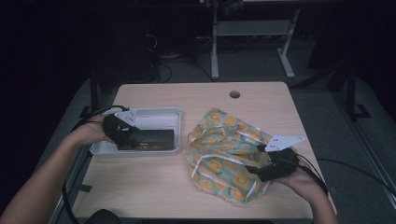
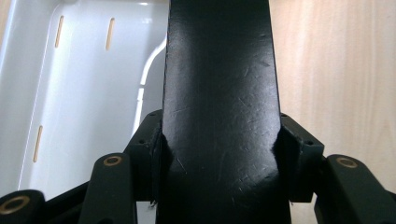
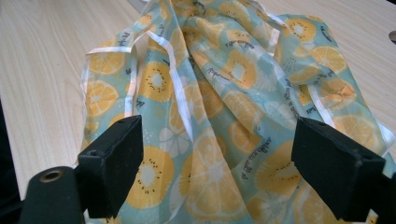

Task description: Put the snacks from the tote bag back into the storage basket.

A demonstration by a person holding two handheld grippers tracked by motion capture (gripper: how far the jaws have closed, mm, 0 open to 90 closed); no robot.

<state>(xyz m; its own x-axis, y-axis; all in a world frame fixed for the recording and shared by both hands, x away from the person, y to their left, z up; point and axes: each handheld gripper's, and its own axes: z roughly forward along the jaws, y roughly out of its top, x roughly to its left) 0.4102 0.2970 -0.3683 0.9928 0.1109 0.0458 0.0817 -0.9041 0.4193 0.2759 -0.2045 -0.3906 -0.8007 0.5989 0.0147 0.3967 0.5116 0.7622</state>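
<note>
Forearms come in from the counter's near edge in the high view, one to each side. My left tool (image 1: 122, 133) sits over the white tray (image 1: 161, 114) toward the counter's left edge, clamped on a flat black box (image 1: 152, 138) that lies along the tray's near wall; I judge it is held low there so it can be set down inside. My right tool (image 1: 273, 170) rests at the near right edge of the fruit-print cloth bag (image 1: 224, 149), which lies crumpled on the counter's right half, just beside the tray.

From the left gripper view, the black box (image 2: 219, 112) stands squeezed between both jaws, partly closed around its width, with the tray's slotted floor (image 2: 79, 93) behind and bare wood beyond its wall.

From the right gripper view, the jaws stand wide apart with nothing gripped, and the bag (image 3: 224, 116) spreads out ahead between them, its white trim showing. I take this as lining up for a pinch on the fabric.
</note>
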